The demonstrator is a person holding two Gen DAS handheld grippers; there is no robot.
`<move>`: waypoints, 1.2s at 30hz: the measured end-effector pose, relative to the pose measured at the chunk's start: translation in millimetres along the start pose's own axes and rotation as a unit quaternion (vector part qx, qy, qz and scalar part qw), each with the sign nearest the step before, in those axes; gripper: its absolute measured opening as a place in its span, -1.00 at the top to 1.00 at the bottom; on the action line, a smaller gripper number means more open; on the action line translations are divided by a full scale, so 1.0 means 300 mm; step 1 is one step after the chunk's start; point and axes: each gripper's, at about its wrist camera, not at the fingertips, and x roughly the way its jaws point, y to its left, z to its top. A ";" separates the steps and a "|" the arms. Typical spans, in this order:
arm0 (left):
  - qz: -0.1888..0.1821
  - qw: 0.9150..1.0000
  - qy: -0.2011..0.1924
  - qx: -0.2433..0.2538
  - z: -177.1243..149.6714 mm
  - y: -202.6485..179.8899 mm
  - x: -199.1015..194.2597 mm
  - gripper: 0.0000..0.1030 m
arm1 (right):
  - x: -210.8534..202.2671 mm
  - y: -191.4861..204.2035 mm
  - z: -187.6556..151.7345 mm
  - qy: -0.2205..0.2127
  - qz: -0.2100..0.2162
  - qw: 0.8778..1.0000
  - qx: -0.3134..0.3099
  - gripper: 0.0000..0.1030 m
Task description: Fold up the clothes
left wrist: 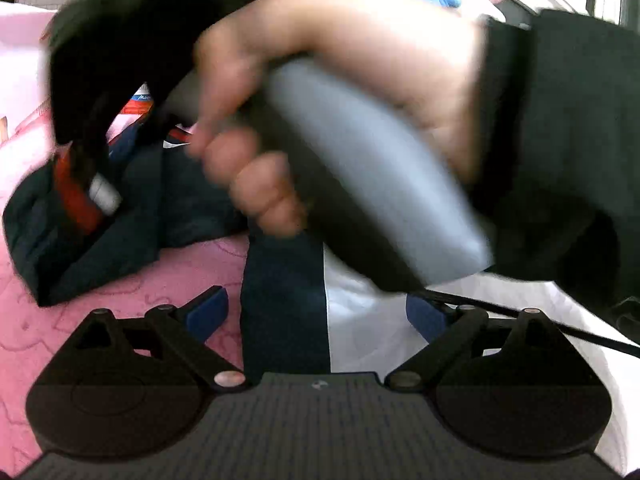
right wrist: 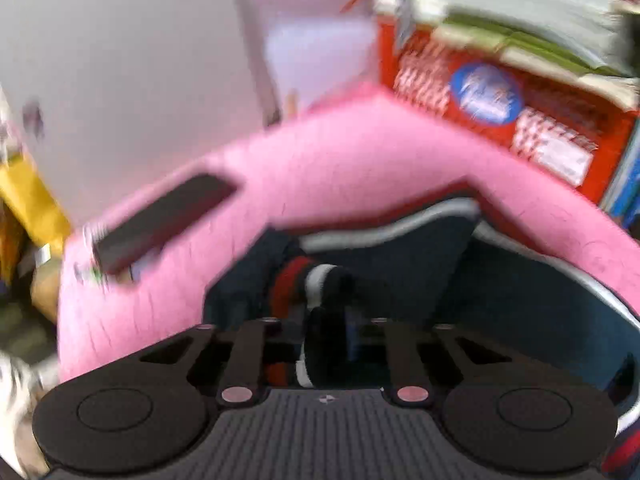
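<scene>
Left gripper: blue pads spread wide, nothing pinched; a navy-and-white strip of the garment lies between them. Right gripper: jaws nearly together, apparently nipping the red-and-white striped cuff, though blur hampers certainty. Garment sprawls on the pink bedspread; dark phone-like slab at ten o'clock.

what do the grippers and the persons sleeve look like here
Both grippers are matte black plastic with a ribbed base plate, two round housings and linkage arms with pale pivot pins. The left gripper has blue finger pads. The right gripper has a grey handle and a thin black cable trailing near it. The right hand comes out of a black sleeve with a ribbed cuff.
</scene>
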 end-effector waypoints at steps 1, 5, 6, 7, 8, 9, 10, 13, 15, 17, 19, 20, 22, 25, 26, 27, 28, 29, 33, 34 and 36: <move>-0.007 1.000 -0.004 -0.009 0.000 0.010 -0.003 -0.89 | -0.050 -0.016 0.001 -0.019 -0.019 1.000 0.004 0.71; -0.017 0.999 -0.014 -0.040 0.001 0.040 -0.014 -0.89 | -0.266 -0.134 -0.037 -0.057 -0.115 0.991 0.024 0.72; -0.008 0.999 -0.014 -0.040 0.003 0.038 -0.020 -0.89 | -0.318 -0.170 -0.055 -0.063 -0.144 0.987 0.033 0.73; 0.000 0.999 -0.013 -0.036 0.004 0.032 -0.024 -0.89 | -0.375 -0.205 -0.077 -0.068 -0.172 0.982 0.043 0.73; 0.003 1.000 -0.012 -0.027 0.010 0.019 -0.029 -0.89 | -0.440 -0.244 -0.113 -0.074 -0.201 0.975 0.055 0.73; 0.002 1.000 -0.013 -0.017 0.020 0.007 -0.036 -0.89 | -0.506 -0.287 -0.153 -0.079 -0.227 0.968 0.065 0.73; 0.000 1.000 -0.013 -0.008 0.030 -0.006 -0.044 -0.89 | -0.572 -0.329 -0.197 -0.082 -0.254 0.961 0.076 0.73; -0.013 0.999 -0.023 0.020 0.081 -0.057 -0.060 -0.92 | -0.744 -0.473 -0.374 -0.067 -0.332 0.933 0.121 0.73; -0.016 0.998 -0.026 0.046 0.118 -0.116 -0.042 -0.94 | -0.809 -0.569 -0.506 -0.042 -0.372 0.915 0.151 0.73; -0.005 0.997 -0.023 0.070 0.147 -0.176 0.006 -0.94 | -0.835 -0.647 -0.622 -0.024 -0.384 0.906 0.176 0.73; 0.014 0.996 -0.012 0.090 0.173 -0.224 0.067 -0.94 | -0.827 -0.722 -0.700 -0.010 -0.382 0.901 0.205 0.73; 0.024 0.995 -0.007 0.097 0.179 -0.243 0.094 -0.94 | -0.819 -0.754 -0.732 -0.004 -0.382 0.899 0.216 0.72; 0.041 0.993 0.002 0.111 0.189 -0.277 0.139 -0.94 | -0.804 -0.795 -0.776 0.001 -0.381 0.898 0.222 0.72; 0.055 0.990 0.011 0.129 0.194 -0.318 0.171 -0.94 | -0.774 -0.823 -0.797 0.012 -0.394 0.895 0.209 0.72; 0.057 0.989 0.013 0.133 0.197 -0.329 0.179 -0.94 | -0.775 -0.829 -0.802 0.014 -0.404 0.892 0.204 0.72; 0.057 0.989 0.017 0.137 0.201 -0.339 0.189 -0.94 | -0.786 -0.836 -0.808 0.017 -0.417 0.886 0.200 0.72; 0.057 0.988 0.019 0.140 0.205 -0.348 0.196 -0.94 | -0.797 -0.845 -0.816 0.019 -0.430 0.881 0.197 0.72; 0.055 0.988 0.021 0.143 0.207 -0.356 0.202 -0.94 | -0.811 -0.852 -0.827 0.021 -0.443 0.874 0.197 0.72; 0.040 0.986 0.029 0.157 0.218 -0.387 0.247 -0.94 | -0.881 -0.819 -0.853 0.007 -0.467 0.862 0.196 0.59; 0.039 0.986 0.033 0.158 0.220 -0.393 0.262 -0.94 | -0.891 -0.784 -0.847 -0.010 -0.444 0.875 0.193 0.52; 0.037 0.986 0.044 0.159 0.218 -0.403 0.292 -0.94 | -0.889 -0.700 -0.826 -0.042 -0.392 0.901 0.182 0.28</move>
